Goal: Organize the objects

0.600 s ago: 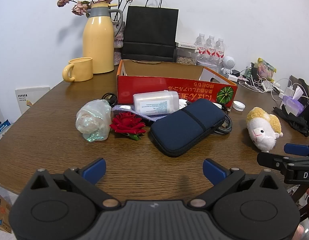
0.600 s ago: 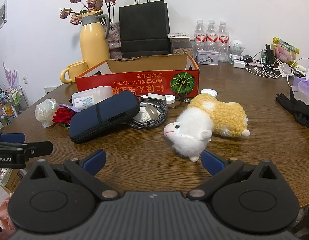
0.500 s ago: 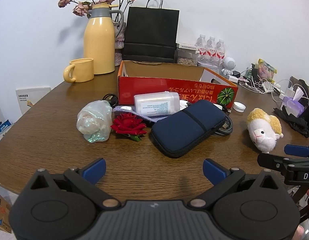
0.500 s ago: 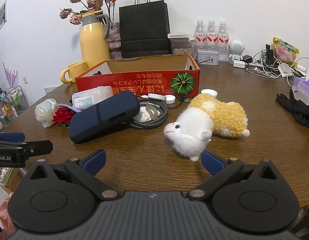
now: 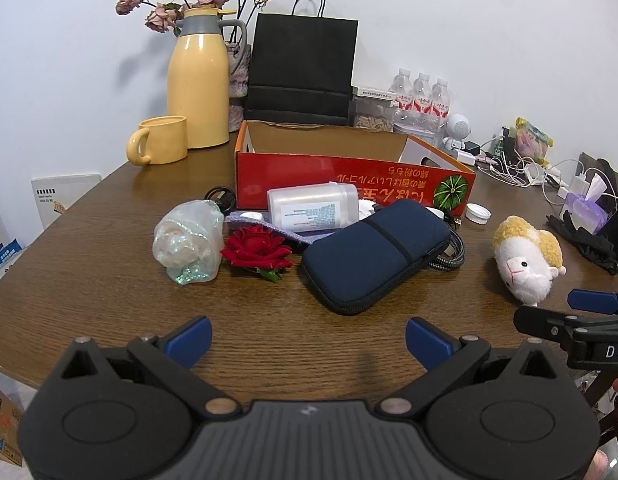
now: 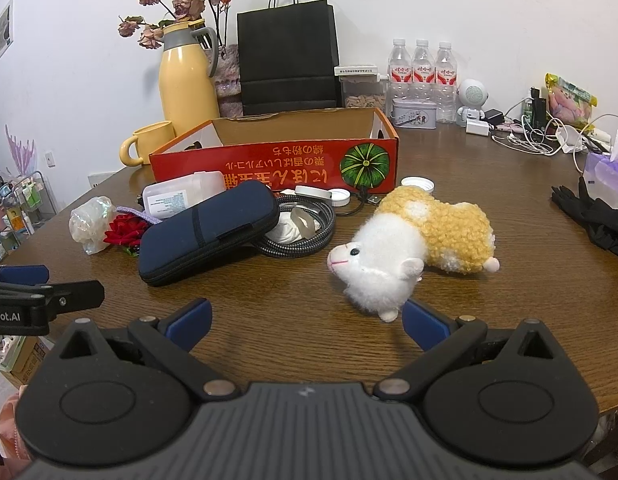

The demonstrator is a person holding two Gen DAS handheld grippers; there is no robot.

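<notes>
Right wrist view puts the plush sheep nearest of all the loose items: it lies on its side on the wooden table, head toward the camera, one foot just beside the right gripper's right finger, though contact cannot be confirmed. That gripper hangs low over the table edge with its 2 blue-tipped fingers spread wide and nothing between them. The left gripper is likewise spread and empty, facing the navy zip pouch.

The likely step is a first pick, with the red cardboard box behind the clutter as the probable destination; it appears open-topped and mostly bare inside, as far as its near wall allows a look. For the sheep, a good grasp would close across the white head or the narrow part of the body, not the foot, since soft pile compresses and a shallow pinch may slip. The right gripper would need to shift rightward to centre the toy between its fingers before closing.

The pouch rests partly on a coiled braided cable and leans against a clear plastic jar, so lifting it could drag either. Beside it lie a red fabric rose and an iridescent wrapped bundle, both light and easily nudged. 2 white caps near the box wall sit flat and would be harder to pinch.
</notes>
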